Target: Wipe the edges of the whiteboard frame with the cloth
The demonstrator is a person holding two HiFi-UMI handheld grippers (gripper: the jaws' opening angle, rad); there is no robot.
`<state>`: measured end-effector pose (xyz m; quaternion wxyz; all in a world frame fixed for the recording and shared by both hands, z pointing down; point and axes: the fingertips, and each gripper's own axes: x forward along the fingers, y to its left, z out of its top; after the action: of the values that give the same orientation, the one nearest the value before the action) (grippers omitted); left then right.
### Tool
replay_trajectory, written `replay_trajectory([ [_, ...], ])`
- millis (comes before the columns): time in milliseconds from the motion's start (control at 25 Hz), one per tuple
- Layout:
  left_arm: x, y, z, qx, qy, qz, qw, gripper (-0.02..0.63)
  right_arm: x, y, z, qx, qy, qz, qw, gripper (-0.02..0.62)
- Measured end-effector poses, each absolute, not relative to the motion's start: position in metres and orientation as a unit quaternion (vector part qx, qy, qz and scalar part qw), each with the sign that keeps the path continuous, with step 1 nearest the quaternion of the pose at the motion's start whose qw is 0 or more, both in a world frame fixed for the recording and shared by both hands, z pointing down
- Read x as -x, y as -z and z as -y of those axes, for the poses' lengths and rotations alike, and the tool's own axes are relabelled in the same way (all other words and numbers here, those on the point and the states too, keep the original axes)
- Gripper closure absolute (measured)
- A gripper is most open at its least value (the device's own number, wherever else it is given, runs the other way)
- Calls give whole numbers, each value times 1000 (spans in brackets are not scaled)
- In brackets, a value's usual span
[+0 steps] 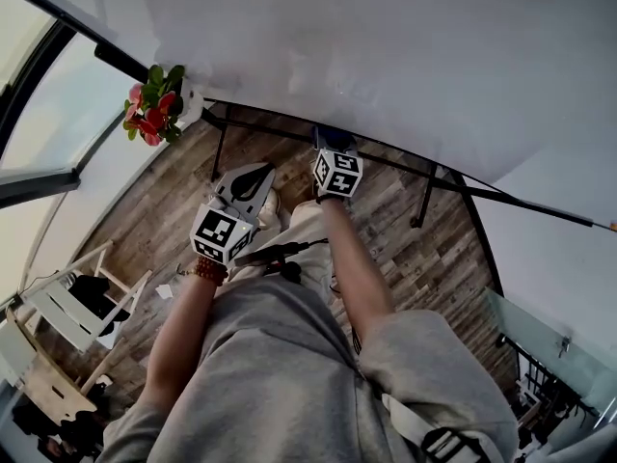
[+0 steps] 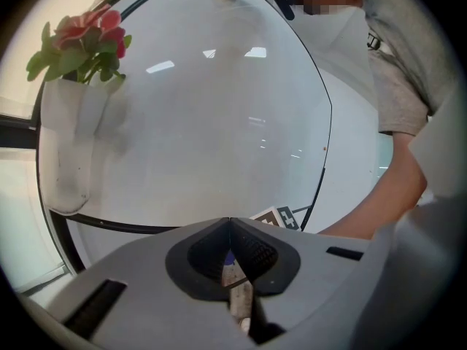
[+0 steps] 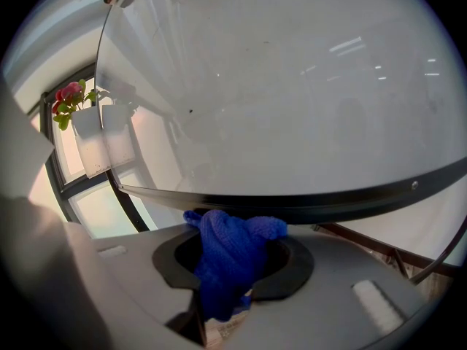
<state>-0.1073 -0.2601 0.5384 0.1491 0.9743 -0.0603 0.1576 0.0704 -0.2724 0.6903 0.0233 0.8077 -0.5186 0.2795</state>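
Snugly in right tongs (image 3: 235,265): blue cloth (image 3: 226,243).

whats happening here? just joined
A person stands at a whiteboard with a hand-held gripper in each hand. The right hand-held gripper is shut on a blue cloth, held up at the dark bottom edge of the frame; the cloth looks to be touching it. The left hand-held gripper is shut with nothing in it, pointed at the board near the potted flowers. So the frame wipe is under way along the bottom edge.
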Motion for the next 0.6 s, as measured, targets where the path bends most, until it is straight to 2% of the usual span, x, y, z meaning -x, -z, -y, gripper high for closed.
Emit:
replay_trajectory([
  [600, 146, -543, 284, -966, -154, 133, 160, 597, -27, -688, 323, -777, -281, 563, 17, 463],
])
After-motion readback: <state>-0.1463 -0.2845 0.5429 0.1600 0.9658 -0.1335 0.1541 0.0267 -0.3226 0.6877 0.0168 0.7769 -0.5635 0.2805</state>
